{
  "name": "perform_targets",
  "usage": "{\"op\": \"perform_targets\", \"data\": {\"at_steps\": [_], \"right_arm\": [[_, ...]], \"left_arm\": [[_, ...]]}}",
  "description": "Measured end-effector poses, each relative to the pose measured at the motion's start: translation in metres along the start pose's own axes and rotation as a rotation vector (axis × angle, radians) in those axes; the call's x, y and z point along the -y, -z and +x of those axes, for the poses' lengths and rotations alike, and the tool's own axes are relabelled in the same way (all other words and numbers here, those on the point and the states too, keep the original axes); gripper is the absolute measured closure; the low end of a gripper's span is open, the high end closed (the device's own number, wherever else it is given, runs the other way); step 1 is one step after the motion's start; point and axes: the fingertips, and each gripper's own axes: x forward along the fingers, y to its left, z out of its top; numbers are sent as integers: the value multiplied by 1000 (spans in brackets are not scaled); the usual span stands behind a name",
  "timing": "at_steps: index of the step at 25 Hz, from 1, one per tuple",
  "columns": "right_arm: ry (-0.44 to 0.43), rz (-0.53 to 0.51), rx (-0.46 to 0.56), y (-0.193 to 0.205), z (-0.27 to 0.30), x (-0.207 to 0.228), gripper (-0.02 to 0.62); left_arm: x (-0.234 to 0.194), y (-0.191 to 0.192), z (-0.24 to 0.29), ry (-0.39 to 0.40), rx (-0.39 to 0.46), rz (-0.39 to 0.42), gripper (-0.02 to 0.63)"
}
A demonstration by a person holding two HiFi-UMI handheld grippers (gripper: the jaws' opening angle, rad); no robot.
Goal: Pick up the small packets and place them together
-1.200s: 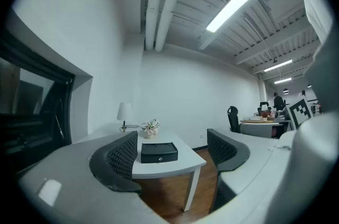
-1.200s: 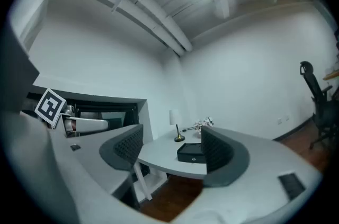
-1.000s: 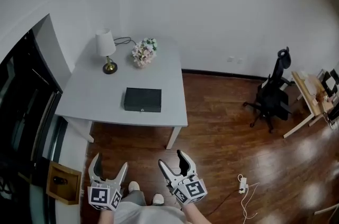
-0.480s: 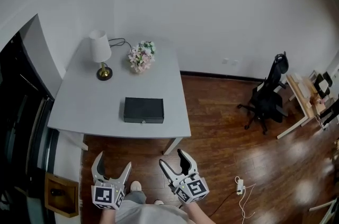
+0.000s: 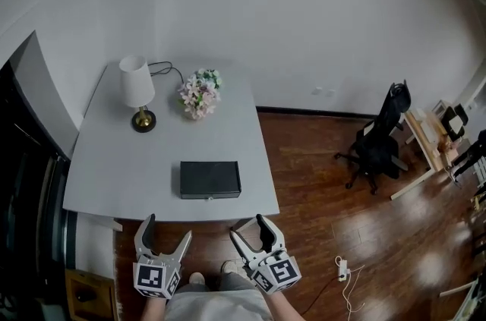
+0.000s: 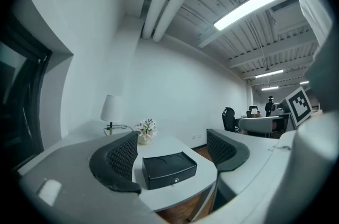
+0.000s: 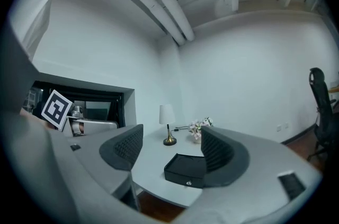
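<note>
No small packets show in any view. A flat black box (image 5: 210,179) with a small front latch lies near the front edge of the grey table (image 5: 114,175); it also shows as the black box (image 6: 169,168) in the left gripper view and the black box (image 7: 185,169) in the right gripper view. My left gripper (image 5: 163,234) hovers open just short of the table's front edge, left of the box, nothing between its jaws. My right gripper (image 5: 251,228) is open beside it, below the box's right end, also holding nothing.
A white lamp (image 5: 137,92) with a brass base and a flower bouquet (image 5: 198,92) stand at the table's back. A dark window wall lies to the left. Wooden floor stretches right, with a black office chair (image 5: 378,145), a power strip (image 5: 339,264) and a wooden desk (image 5: 425,145).
The view has advanced toward the table: the box and table edge now sit closer to both grippers. Both grippers keep the same open pose.
</note>
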Motion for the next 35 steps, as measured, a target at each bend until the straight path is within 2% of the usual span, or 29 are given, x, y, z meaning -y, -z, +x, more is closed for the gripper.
{"op": "perform_targets", "data": {"at_steps": [5, 10, 16, 19, 22, 25, 27, 30, 32, 35], "right_arm": [[-26, 38, -3, 3, 32, 31, 258], [-128, 92, -71, 23, 68, 57, 258], [-254, 246, -237, 75, 98, 69, 259], [-300, 247, -313, 103, 112, 64, 265], [-320, 268, -437, 146, 121, 53, 285], [-287, 328, -565, 195, 122, 50, 287], [-234, 360, -624, 221, 127, 54, 288], [-172, 380, -716, 259, 137, 54, 290], [-148, 393, -775, 280, 146, 50, 376], [-117, 415, -829, 298, 160, 48, 376]], "left_arm": [[-6, -7, 42, -6, 3, 17, 212], [-9, -17, 72, -59, 18, 30, 213], [-16, -21, 92, -140, 16, 53, 213], [-22, -14, 101, -157, 17, 35, 213], [-30, 1, 110, -135, -6, 9, 213], [-29, 16, 119, -69, -56, 24, 213], [-31, 14, 123, -27, -60, 48, 213], [-45, 9, 120, -6, -49, 43, 213], [-57, 9, 115, -8, -52, 35, 213], [-71, 10, 108, -5, -64, 24, 213]]}}
